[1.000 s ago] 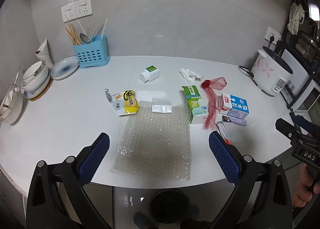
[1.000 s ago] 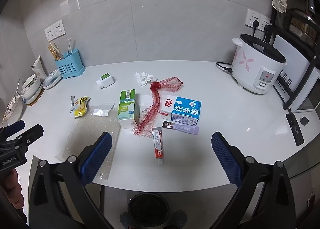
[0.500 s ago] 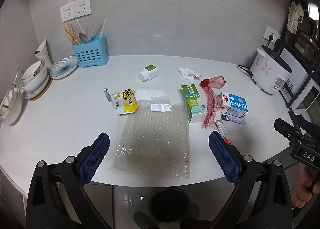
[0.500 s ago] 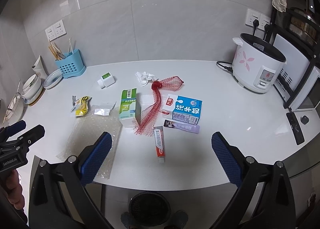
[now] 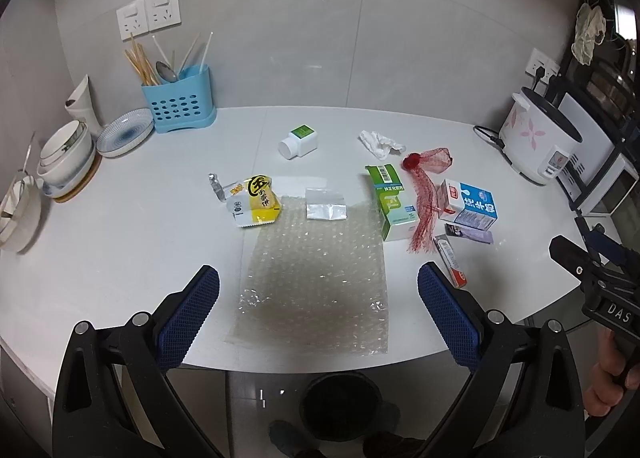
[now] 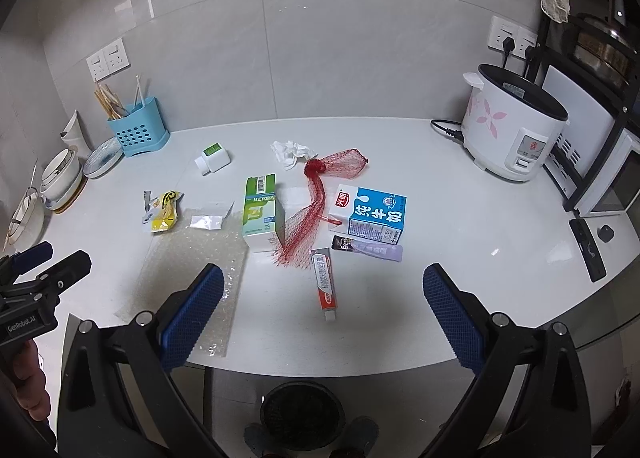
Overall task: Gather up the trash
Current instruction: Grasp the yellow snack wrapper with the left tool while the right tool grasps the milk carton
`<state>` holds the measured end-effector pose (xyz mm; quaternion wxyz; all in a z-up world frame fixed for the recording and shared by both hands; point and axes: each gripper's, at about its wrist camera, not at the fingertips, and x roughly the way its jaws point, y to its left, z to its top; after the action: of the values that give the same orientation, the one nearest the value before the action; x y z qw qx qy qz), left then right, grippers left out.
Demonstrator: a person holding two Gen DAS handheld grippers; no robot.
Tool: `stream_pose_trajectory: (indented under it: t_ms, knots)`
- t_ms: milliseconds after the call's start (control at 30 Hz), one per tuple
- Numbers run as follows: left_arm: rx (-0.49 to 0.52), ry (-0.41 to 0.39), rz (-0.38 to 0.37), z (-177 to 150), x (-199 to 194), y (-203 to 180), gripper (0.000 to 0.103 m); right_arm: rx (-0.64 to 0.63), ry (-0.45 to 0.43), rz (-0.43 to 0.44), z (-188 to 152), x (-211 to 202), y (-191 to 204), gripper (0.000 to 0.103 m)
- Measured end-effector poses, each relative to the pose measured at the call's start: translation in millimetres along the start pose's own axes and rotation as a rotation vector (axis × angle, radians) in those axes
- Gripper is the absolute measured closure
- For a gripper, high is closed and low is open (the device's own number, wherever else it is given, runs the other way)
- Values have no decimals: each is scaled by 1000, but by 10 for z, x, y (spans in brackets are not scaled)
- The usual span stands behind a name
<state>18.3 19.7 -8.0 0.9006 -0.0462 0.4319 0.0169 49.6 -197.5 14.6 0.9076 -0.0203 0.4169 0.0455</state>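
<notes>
Trash lies on the white counter [image 5: 120, 226]: a bubble wrap sheet [image 5: 316, 278], a yellow snack packet [image 5: 258, 200], a small clear bag [image 5: 325, 209], a green box [image 5: 391, 202], a red net [image 5: 425, 202], a blue milk carton [image 5: 470, 205], a toothpaste tube [image 6: 326, 284], a purple sachet [image 6: 370, 248], a white bottle [image 5: 300, 141] and a crumpled tissue [image 5: 379, 141]. A black bin [image 6: 304, 414] stands on the floor below the counter edge. My left gripper [image 5: 318, 318] is open and empty above the bubble wrap's near edge. My right gripper [image 6: 320, 318] is open and empty near the toothpaste.
A blue utensil holder [image 5: 178, 104], a plate [image 5: 125, 131] and stacked bowls [image 5: 66, 162] stand at the back left. A rice cooker [image 6: 512, 130] with its cord stands at the back right, next to a black rack [image 6: 592, 58].
Both grippers have drifted slightly forward over the counter. The trash has not moved and both grippers stay open.
</notes>
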Motion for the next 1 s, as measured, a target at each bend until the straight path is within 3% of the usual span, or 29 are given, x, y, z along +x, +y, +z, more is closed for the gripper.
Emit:
stream_pose_trajectory:
  t_ms: [367,467,667,1000]
  knots:
    - [25,41,-32,89,155,298,6,61,18,-61,9,68,147,8]
    - [21,53,-17,156,278,367,6,50,22,-42,94,175,104,8]
    - [-26,100,39,355,802,537,6,-151,38,-5,444,626,-28,8]
    - [-198,245,160,684,1957,776,6,-540,202,147,843,1808,-166,8]
